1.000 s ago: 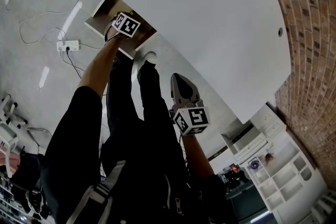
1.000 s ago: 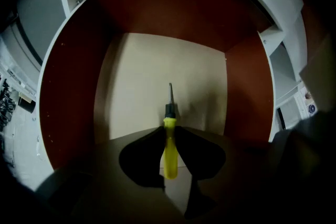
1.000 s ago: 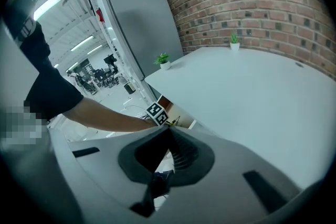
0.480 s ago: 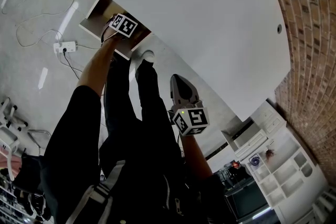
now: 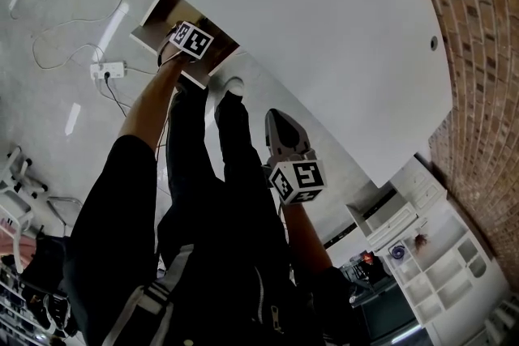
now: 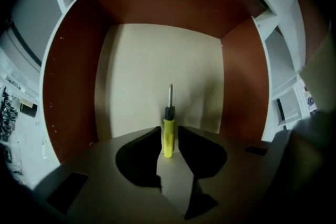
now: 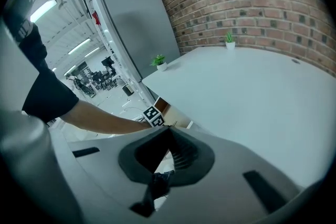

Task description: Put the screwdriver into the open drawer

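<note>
One yellow screwdriver inside the open drawer, two claws apart.
Stood between the jaws of the left claw, tip aimed at the drawer's pale floor; had just been opening, released, with a slim gap beside the handle. Held the right claw clenched on nothing, well apart from the drawer, by the white surface above the drawer.

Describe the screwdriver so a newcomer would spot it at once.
Under the edge of the big white table, a drawer with reddish-brown walls and a pale floor stands open. Inside it, between the left tool's dark jaws, which have just been opening, is the screwdriver: the only bright thing there, yellow handle, black collar, thin metal shaft.
</note>
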Demonstrator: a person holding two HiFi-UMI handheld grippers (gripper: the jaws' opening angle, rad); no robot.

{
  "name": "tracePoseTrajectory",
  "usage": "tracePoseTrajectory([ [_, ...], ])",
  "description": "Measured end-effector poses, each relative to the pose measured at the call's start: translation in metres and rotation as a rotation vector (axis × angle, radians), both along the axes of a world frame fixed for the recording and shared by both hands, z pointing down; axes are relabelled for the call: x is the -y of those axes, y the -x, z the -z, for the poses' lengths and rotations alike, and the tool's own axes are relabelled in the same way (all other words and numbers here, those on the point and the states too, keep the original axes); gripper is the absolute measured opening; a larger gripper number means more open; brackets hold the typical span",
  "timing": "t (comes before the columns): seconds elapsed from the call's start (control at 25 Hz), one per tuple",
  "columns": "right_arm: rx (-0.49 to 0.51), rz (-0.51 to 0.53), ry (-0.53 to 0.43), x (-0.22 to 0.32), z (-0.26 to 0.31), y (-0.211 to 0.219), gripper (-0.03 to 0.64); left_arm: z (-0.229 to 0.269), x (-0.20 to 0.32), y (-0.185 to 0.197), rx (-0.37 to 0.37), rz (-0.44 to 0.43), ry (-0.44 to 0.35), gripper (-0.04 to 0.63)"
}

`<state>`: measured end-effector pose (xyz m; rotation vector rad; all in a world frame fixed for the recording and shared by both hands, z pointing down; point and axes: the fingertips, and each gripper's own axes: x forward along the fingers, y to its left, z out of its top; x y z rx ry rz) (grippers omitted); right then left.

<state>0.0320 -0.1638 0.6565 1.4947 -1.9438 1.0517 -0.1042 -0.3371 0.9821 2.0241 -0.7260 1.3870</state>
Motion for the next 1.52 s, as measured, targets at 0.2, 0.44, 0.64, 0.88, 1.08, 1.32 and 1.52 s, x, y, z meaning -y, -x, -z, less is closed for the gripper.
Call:
tracePoseTrajectory([
  [0.2,-0.003,0.018,-0.047,0.009,0.012,0.003,0.008,0.028,-0.001,0.015,-0.003,0.002,-0.038,0.112],
  [0.44,0.007,0.047,-0.108,0.018,0.035,0.003,0.008,0.088,-0.009,0.027,-0.038,0.027,-0.1,0.088],
  [0.64,0.0,0.089,-0.179,0.032,0.062,-0.001,0.008,0.15,-0.016,0.026,-0.088,0.075,-0.177,0.04],
  [0.88,-0.019,0.112,-0.255,0.04,0.09,-0.013,0.008,0.218,-0.027,0.023,-0.141,0.129,-0.259,0.034],
  [1.08,-0.028,0.129,-0.3,0.043,0.109,-0.026,0.008,0.276,-0.036,0.019,-0.199,0.204,-0.333,0.035],
  [1.32,-0.029,0.133,-0.398,0.059,0.145,-0.041,0.008,0.364,-0.021,0.012,-0.287,0.262,-0.466,0.034],
  [1.52,-0.035,0.13,-0.506,0.079,0.188,-0.052,0.008,0.451,0.002,0.01,-0.379,0.311,-0.617,0.035],
])
